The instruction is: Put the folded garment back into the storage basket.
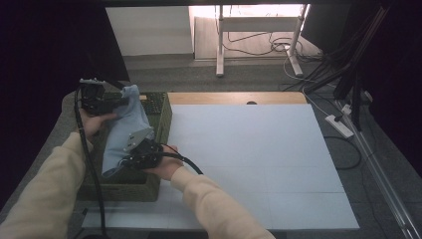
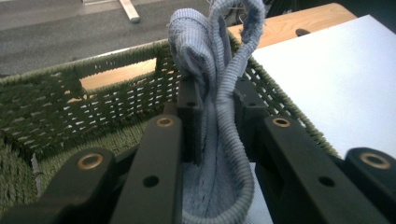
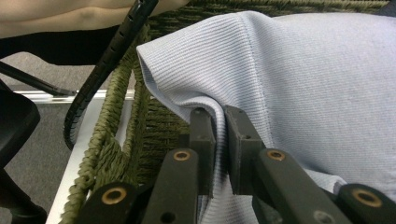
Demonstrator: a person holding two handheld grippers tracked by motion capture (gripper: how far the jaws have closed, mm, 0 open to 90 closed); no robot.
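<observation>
Both grips hold: I have the left gripper (image 1: 121,101) pinched on the ribbed edge of the blue cloth (image 1: 124,132), and the right gripper (image 1: 128,160) clamped on a fold lower down. Cloth hangs over the green woven basket (image 1: 164,119) at the desk's (image 1: 259,159) left edge. Next, I judge: lift evenly, keep tension, clear the rim before swinging over the desk.

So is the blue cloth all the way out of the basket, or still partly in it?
Partly in: the blue cloth hangs over the green basket, pinched by the left gripper and right gripper, its lower end inside the walls.
</observation>
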